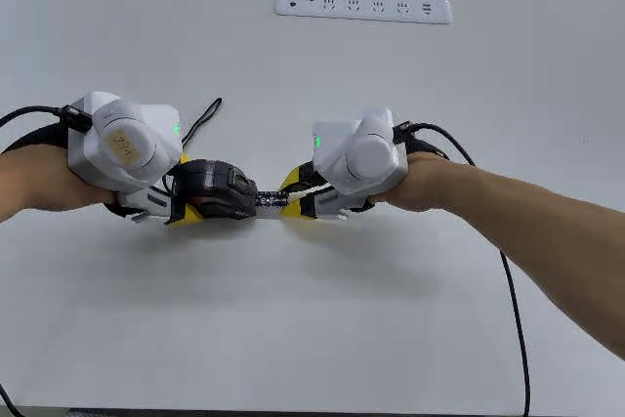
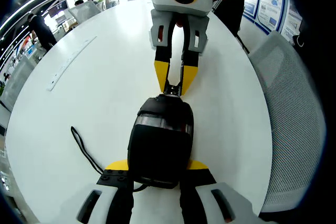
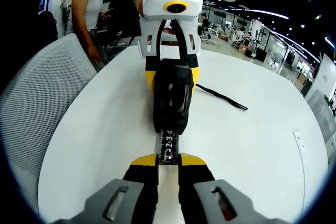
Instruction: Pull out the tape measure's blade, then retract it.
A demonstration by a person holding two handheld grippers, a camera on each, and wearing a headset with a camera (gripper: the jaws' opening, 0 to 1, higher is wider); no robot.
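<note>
Gripping tape measure (image 2: 160, 140): left gripper (image 2: 157, 166) fingers; right gripper (image 3: 169, 161) fingers pinching blade (image 3: 169, 142) tip, barely extended.

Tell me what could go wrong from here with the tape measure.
The right tongs pinch only the tip of the short dark numbered blade; it may slip out and snap back. The left tongs clamp the black tape measure case near its rear, so pulling could twist it loose. Its black cord strap trails loose and may snag.

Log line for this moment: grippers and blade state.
blade: short length out | left gripper: shut on tape measure | right gripper: shut on blade tip | strap: slack on table
</note>
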